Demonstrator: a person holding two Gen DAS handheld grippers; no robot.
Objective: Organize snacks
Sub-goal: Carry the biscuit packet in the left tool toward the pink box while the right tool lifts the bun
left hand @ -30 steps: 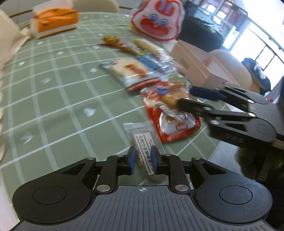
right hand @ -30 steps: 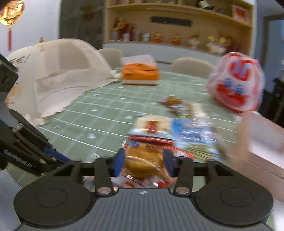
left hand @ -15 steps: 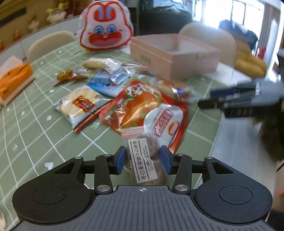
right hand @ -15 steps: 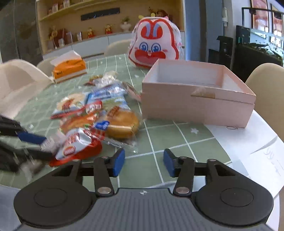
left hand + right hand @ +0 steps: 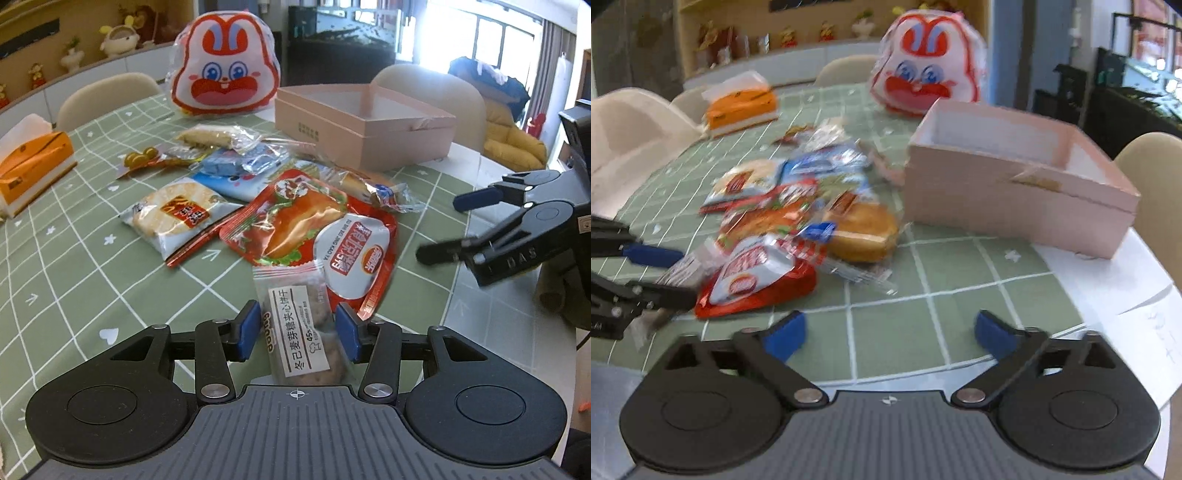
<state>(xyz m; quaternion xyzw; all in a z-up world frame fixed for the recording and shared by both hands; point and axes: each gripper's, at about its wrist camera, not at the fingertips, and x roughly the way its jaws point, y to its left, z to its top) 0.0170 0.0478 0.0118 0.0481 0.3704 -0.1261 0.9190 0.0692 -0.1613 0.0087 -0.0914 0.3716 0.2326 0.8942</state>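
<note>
A clear biscuit packet [image 5: 299,332] with a white label lies flat on the green checked tablecloth [image 5: 92,277], between the pads of my left gripper [image 5: 296,330]. The pads stand apart from it, so that gripper is open. Beyond it lie a red snack packet [image 5: 314,229], a rice cracker packet [image 5: 177,214] and blue packets [image 5: 240,166]. My right gripper [image 5: 888,332] is opening wide over bare cloth with nothing between its jaws. A wrapped bun [image 5: 862,230] lies ahead of it, left of the empty pink box [image 5: 1015,192].
A rabbit-faced bag [image 5: 225,70] stands behind the pink box [image 5: 365,122]. An orange tissue box [image 5: 33,166] sits far left. White paper [image 5: 1108,280] lies under the box at the table's edge. Cream chairs [image 5: 107,96] ring the table. The right gripper [image 5: 439,228] hangs off the table's right side.
My right gripper let go of the wrapped bun, drew back and spread wide. My left gripper widened around the biscuit packet. Both views swung round toward the pink box.
</note>
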